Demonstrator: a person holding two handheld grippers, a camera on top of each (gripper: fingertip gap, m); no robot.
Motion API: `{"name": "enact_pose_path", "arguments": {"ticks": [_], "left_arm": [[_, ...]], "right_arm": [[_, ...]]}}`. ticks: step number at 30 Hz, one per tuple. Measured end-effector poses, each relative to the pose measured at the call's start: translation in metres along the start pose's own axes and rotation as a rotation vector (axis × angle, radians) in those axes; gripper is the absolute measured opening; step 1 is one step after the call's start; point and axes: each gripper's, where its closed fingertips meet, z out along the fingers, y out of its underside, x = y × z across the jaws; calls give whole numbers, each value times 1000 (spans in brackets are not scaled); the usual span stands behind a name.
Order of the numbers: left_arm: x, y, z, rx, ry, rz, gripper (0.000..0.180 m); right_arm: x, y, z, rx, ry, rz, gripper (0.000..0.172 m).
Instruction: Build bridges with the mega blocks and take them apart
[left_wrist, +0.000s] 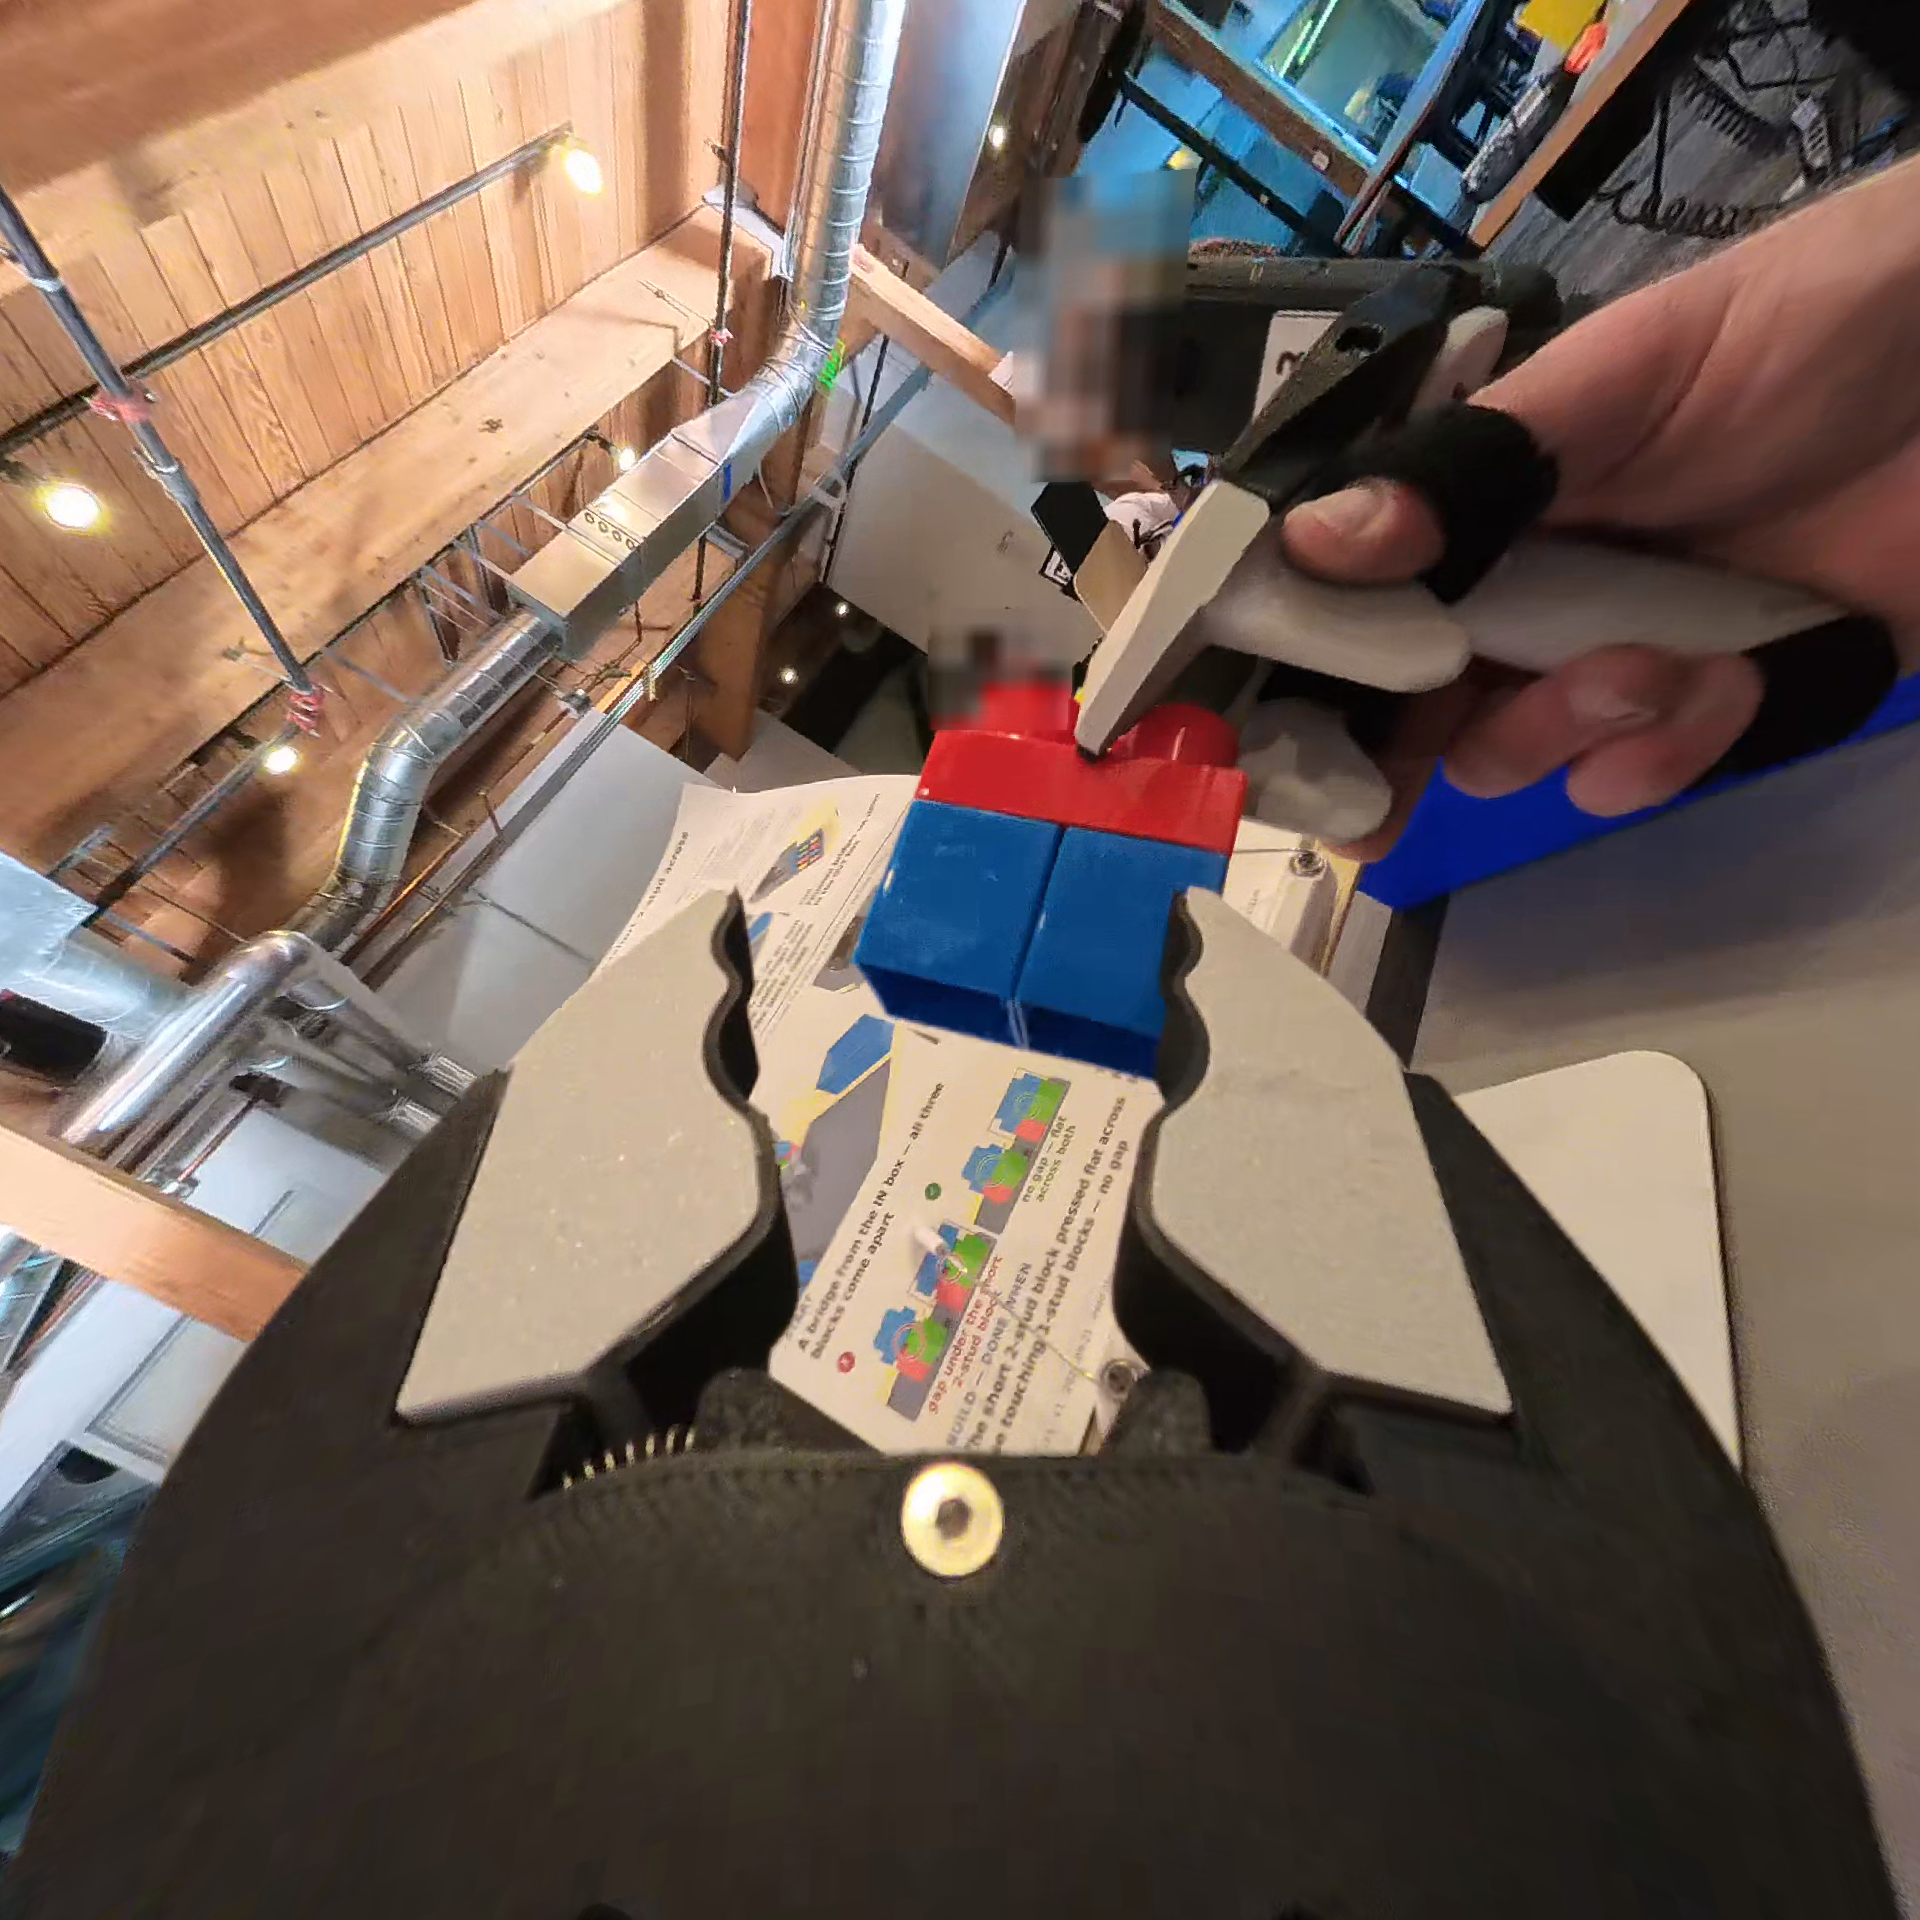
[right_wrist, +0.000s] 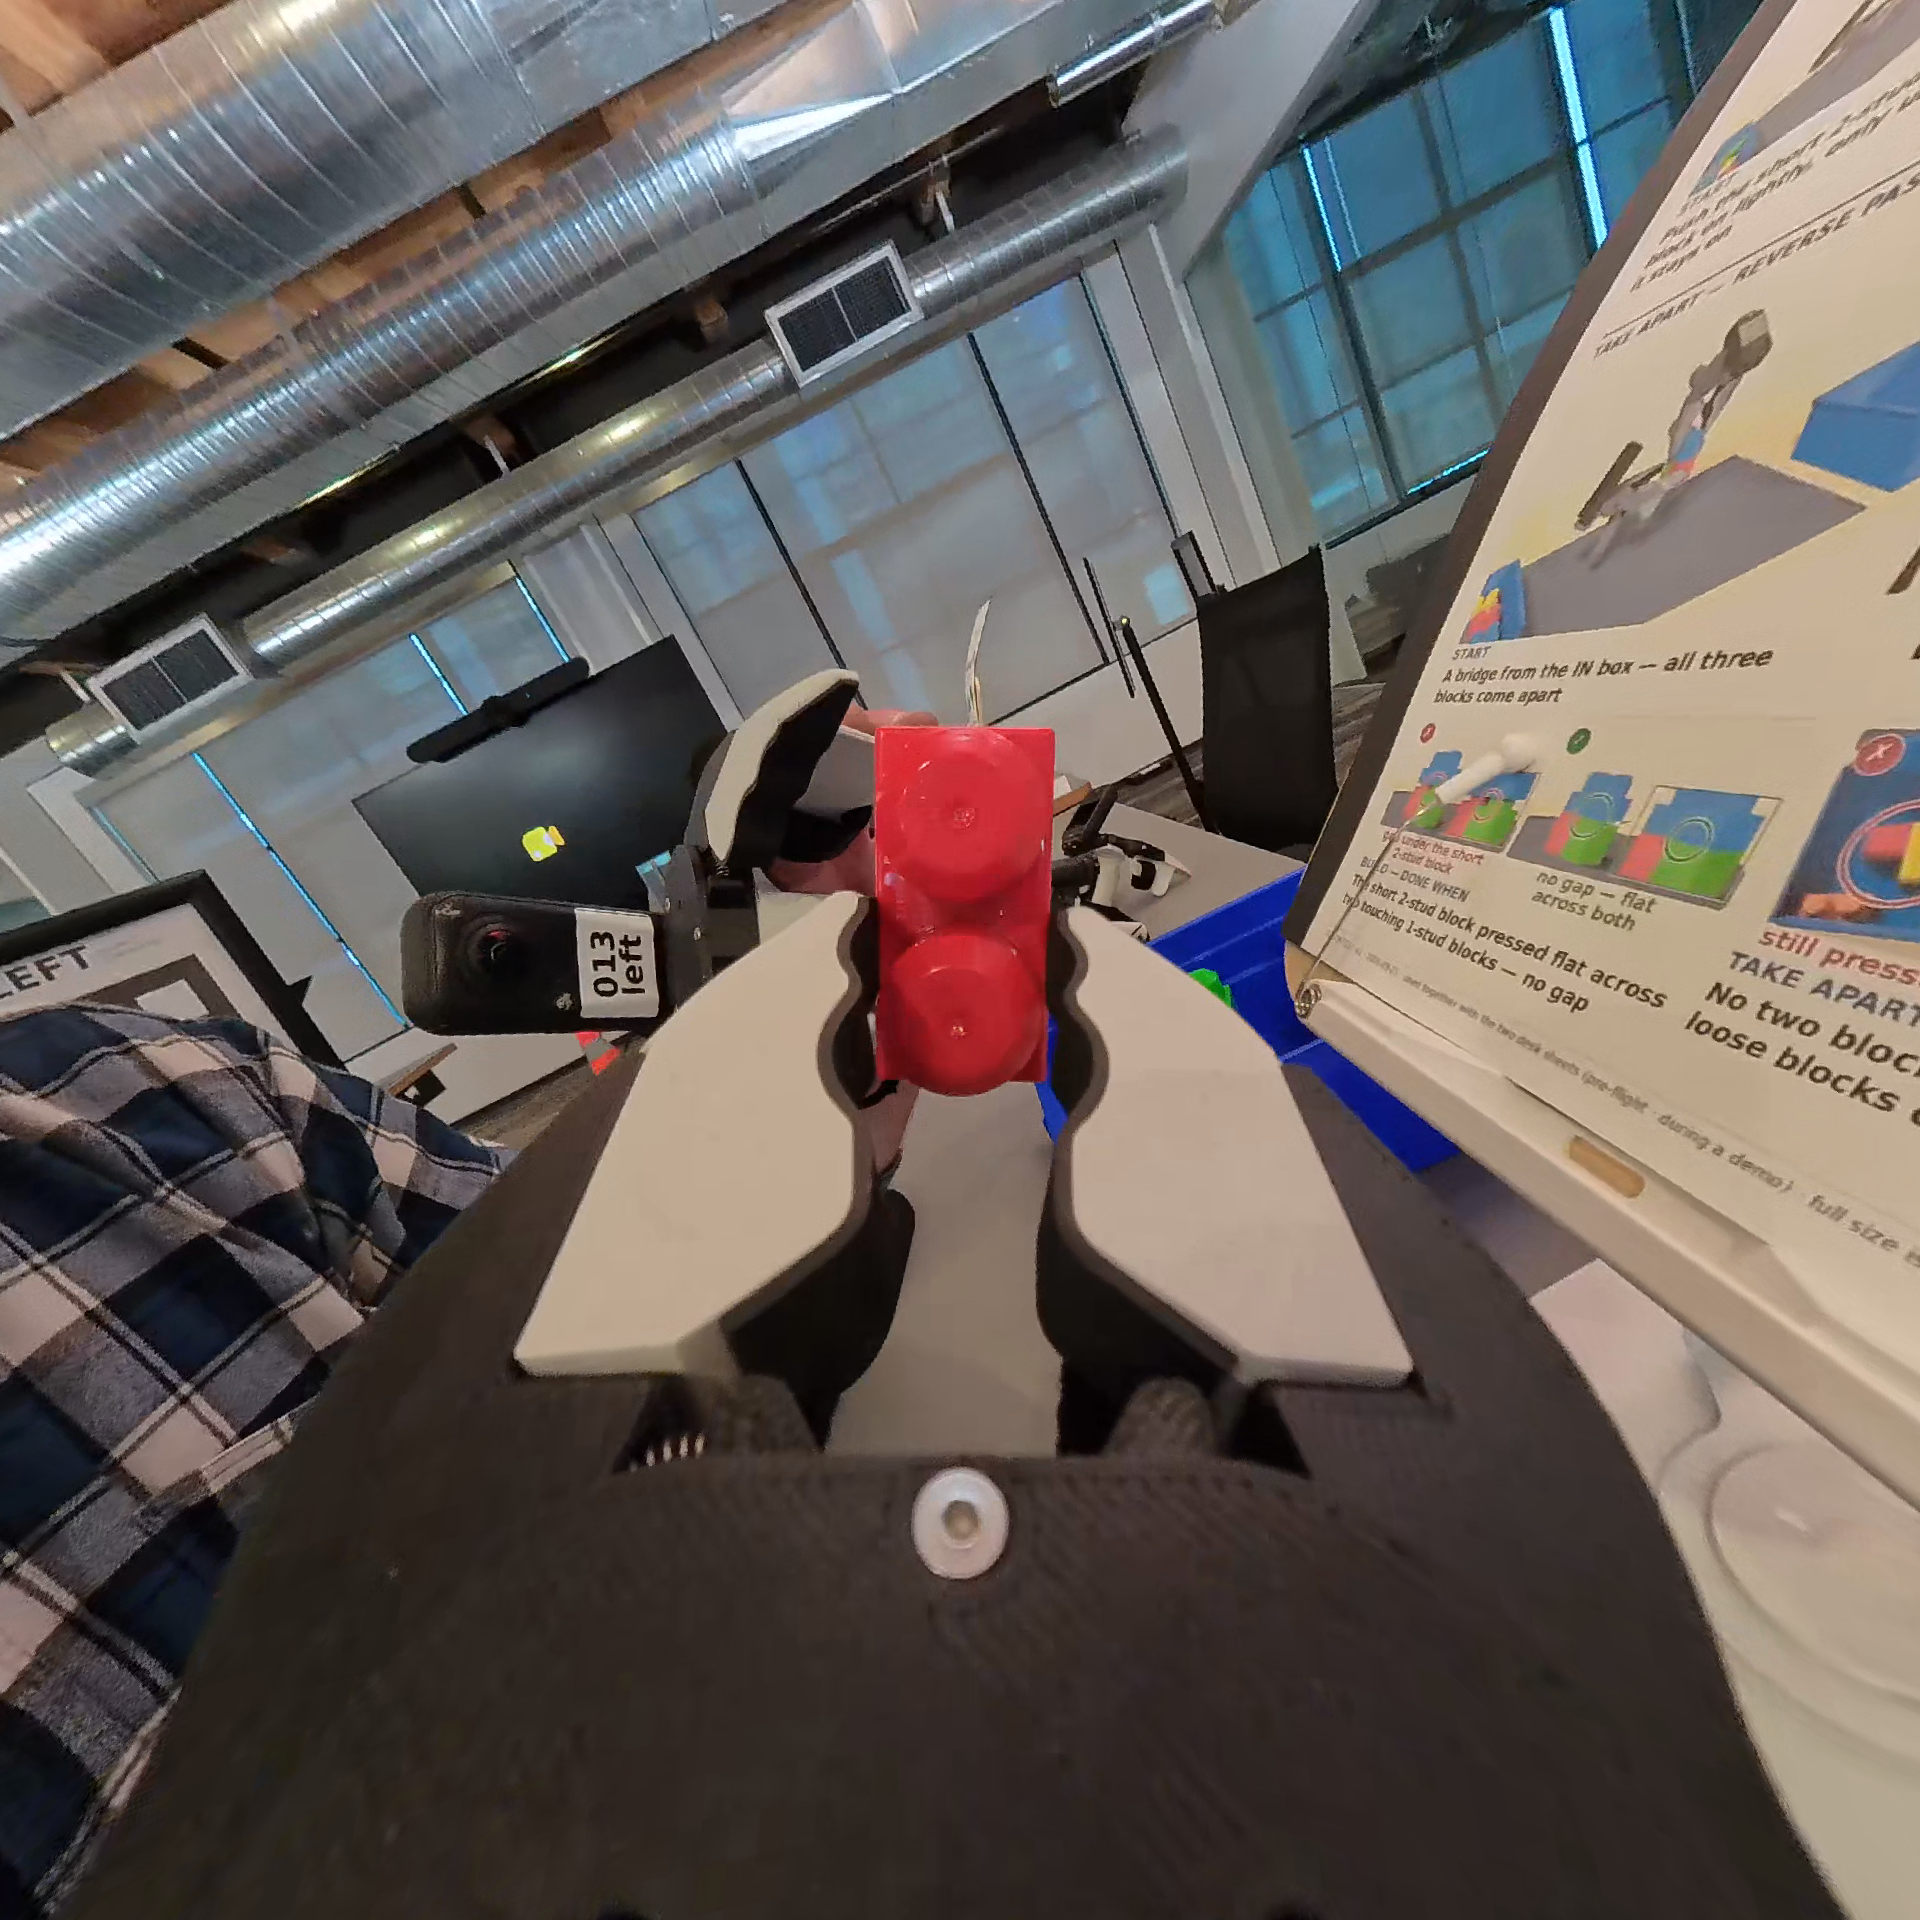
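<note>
**Left wrist view.**
- Landmark: red block (left_wrist: 1081, 784), 2 studs, held in the air above the instruction sheet (left_wrist: 966, 1195).
- 2 blue blocks (left_wrist: 1023, 935), side by side and touching, fixed to the underside of the red block; the 3 form 1 bridge.
- Left gripper (left_wrist: 961, 977): spread wide. Its right finger (left_wrist: 1278, 1091) lies against the side of the nearer blue block; its left finger (left_wrist: 644, 1091) stands well clear of the bridge. Nothing gripped.
- Right gripper (left_wrist: 1101, 743), in a hand (left_wrist: 1662, 499), comes down onto the red block from above right.

**Right wrist view.**
- Red block (right_wrist: 961, 904) seen studs-on, between the 2 fingers of the right gripper (right_wrist: 961, 997), both pads pressed to its sides: clenched on it.
- Left gripper (right_wrist: 769, 769) behind and left of the red block.
- Blue bin (right_wrist: 1247, 966) right of the block, below the instruction board (right_wrist: 1662, 727).

**Step in hand (judgement).** Taking apart; bridge whole. Next: the left gripper must close on 1 blue block and pull it off while the right holds firm.
</note>
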Motion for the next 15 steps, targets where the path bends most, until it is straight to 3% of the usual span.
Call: {"name": "enact_pose_path", "arguments": {"ticks": [4,7,12,15], "left_arm": [[0,-1,-4,17,43,-3,90],[3,20,4,-101,56,11,108],[7,30,10,-174,46,49,106],[9,38,13,-249,29,79,94]], "right_arm": [[-8,-4,0,4,-33,-4,31],[-11,-3,2,-12,-8,-15,31],[-6,2,5,-65,109,-102,31],[-2,4,4,-103,212,-174,31]]}}
